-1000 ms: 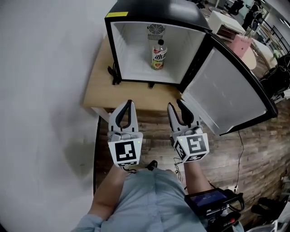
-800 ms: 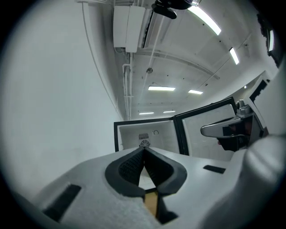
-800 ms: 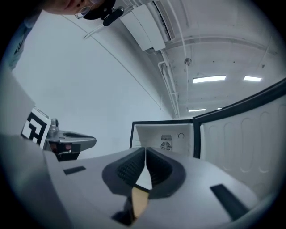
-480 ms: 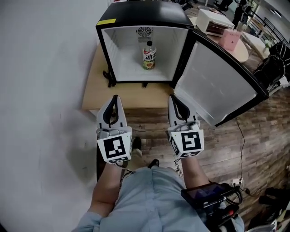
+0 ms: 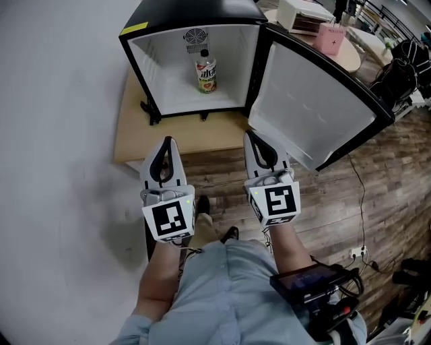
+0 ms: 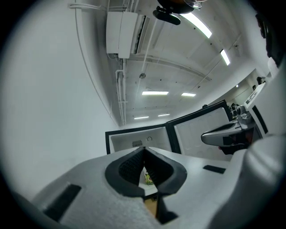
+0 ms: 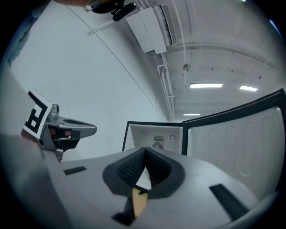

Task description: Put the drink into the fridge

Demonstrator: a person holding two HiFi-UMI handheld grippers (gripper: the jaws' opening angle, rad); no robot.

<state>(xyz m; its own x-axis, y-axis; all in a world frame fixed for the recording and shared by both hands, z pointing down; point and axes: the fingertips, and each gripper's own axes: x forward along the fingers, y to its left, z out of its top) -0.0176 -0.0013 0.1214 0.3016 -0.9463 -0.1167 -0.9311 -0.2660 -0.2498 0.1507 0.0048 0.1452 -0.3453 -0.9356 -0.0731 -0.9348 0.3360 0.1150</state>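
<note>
- One drink bottle (image 5: pixel 206 71) stands upright inside the fridge (image 5: pixel 192 15), near the back wall and below the small fan grille (image 5: pixel 194 36), so the main part of the task looks done.
- What seems left is only the fridge door (image 5: pixel 316 108), which stands wide open to the right.
- Both tongs are empty and closed tip to tip: the left gripper (image 5: pixel 168 143) and the right gripper (image 5: pixel 252 138) hold nothing.
- They hang side by side in front of the person, with their tips over the near edge of the wooden table (image 5: pixel 128 145). They are well apart from the bottle and point toward the fridge.
- Both forearms reach forward from the body.
</note>
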